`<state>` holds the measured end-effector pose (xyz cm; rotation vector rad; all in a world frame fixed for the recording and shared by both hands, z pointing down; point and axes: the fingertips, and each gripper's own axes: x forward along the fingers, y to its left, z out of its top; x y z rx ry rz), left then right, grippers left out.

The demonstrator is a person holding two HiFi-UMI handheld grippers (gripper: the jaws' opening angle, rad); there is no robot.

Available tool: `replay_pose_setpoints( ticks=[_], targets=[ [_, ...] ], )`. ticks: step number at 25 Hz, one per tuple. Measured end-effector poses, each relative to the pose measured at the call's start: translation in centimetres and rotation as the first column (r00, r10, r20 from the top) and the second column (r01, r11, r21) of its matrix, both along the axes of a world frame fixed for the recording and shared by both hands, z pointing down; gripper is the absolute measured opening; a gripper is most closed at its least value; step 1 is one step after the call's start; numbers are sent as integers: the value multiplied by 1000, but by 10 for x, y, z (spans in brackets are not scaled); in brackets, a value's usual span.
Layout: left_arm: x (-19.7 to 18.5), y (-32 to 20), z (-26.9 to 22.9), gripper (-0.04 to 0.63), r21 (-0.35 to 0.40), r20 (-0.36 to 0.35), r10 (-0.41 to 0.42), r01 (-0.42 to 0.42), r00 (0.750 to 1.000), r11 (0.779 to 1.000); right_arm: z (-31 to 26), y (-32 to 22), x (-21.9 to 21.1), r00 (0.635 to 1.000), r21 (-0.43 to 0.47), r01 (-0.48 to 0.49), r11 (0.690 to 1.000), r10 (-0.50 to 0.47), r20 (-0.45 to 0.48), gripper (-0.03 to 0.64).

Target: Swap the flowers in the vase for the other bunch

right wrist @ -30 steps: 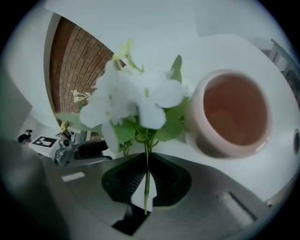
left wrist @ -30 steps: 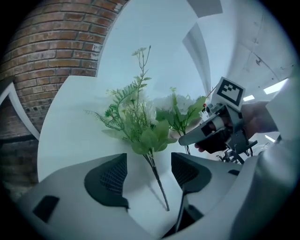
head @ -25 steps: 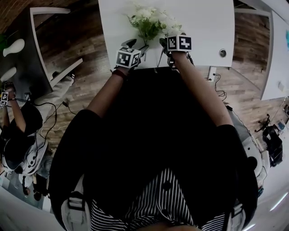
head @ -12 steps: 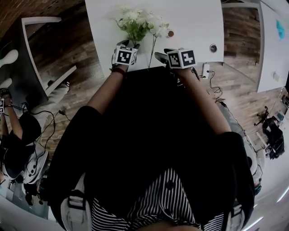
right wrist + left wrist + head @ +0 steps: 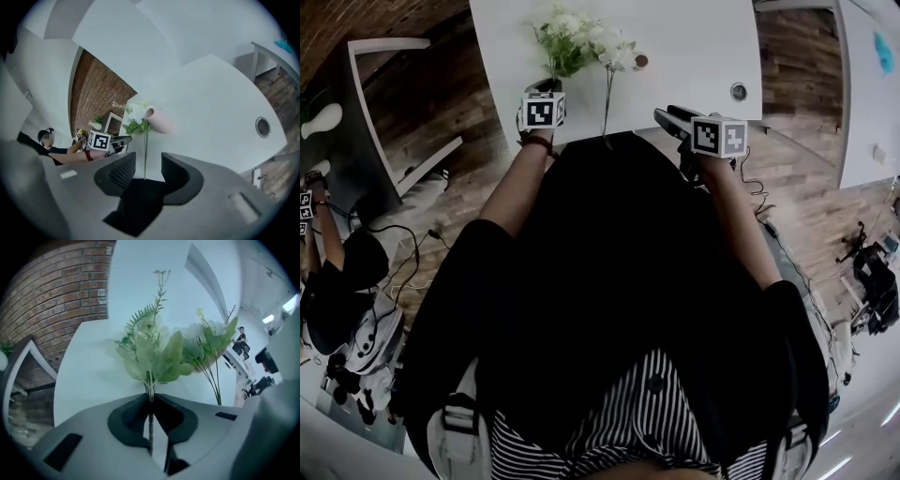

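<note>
Flowers of the green bunch [image 5: 150,352] pinched by the stem in the left gripper [image 5: 151,397], jaws just closed, at the counter [image 5: 703,47] edge, white bunch [image 5: 609,45] beside the vase [image 5: 159,121], right gripper [image 5: 144,171] empty, jaws half apart, just narrowed; thin stem liable to slip or bend on lifting.

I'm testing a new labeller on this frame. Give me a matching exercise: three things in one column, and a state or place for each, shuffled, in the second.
1 left gripper
2 right gripper
3 pink vase

A jaws apart, nothing between them
B on the white table beside the white blooms
C shut on the leafy bunch's stem

Pairs: 1-C, 2-A, 3-B.
Both grippers' jaws have just been closing: the left onto the stem, the right around nothing.
</note>
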<state>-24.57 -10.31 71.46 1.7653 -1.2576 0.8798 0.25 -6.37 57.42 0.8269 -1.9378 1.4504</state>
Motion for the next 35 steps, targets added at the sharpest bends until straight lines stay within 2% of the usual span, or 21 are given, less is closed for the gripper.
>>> replay_pose_setpoints(
  ticks=[3, 6, 8, 10, 13, 15, 18, 19, 21, 26, 28, 32, 35],
  targets=[
    [-15, -8, -20, 37, 52, -70, -129, 132, 989, 990, -3, -1, 9, 999, 10, -8, 1000, 8, 47, 135],
    [-26, -22, -54, 37, 133, -187, -242, 269, 952, 954, -1, 2, 14, 997, 8, 8, 1000, -9, 81, 101],
    [-28, -36, -90, 37, 223, -257, -252, 311, 933, 924, 3, 4, 17, 995, -2, 12, 1000, -12, 94, 100],
    [-17, -50, -129, 37, 314, -345, -209, 322, 915, 893, 3, 4, 18, 992, -12, -8, 1000, 10, 127, 100],
    [13, -67, -189, 37, 435, -470, -96, 325, 877, 840, 0, 3, 22, 987, 4, -38, 999, 37, 156, 95],
    [40, -75, -221, 37, 482, -554, -6, 327, 833, 813, -3, 4, 23, 985, 23, -39, 999, 35, 166, 86],
    [84, -84, -249, 37, 514, -644, 124, 307, 755, 801, -6, 6, 27, 980, 28, -42, 999, 36, 196, 46],
    [97, -86, -254, 37, 526, -652, 159, 291, 741, 799, -7, 7, 30, 978, 27, -49, 998, 42, 206, 41],
    [118, -89, -259, 37, 554, -645, 219, 250, 732, 794, -9, 11, 35, 974, 22, -68, 997, 61, 220, 37],
    [156, -101, -252, 37, 626, -564, 340, 121, 752, 771, -19, 17, 49, 962, 54, -84, 995, 67, 265, 28],
    [164, -110, -248, 37, 636, -556, 350, 115, 754, 763, -27, 20, 53, 959, 81, -67, 994, 42, 280, 28],
    [163, -121, -237, 37, 633, -585, 351, 140, 731, 762, -39, 35, 42, 949, 140, -8, 990, -37, 312, 20],
    [173, -129, -224, 37, 636, -575, 365, 119, 732, 762, -45, 43, 40, 945, 174, 50, 983, -103, 310, 17]
  ],
)
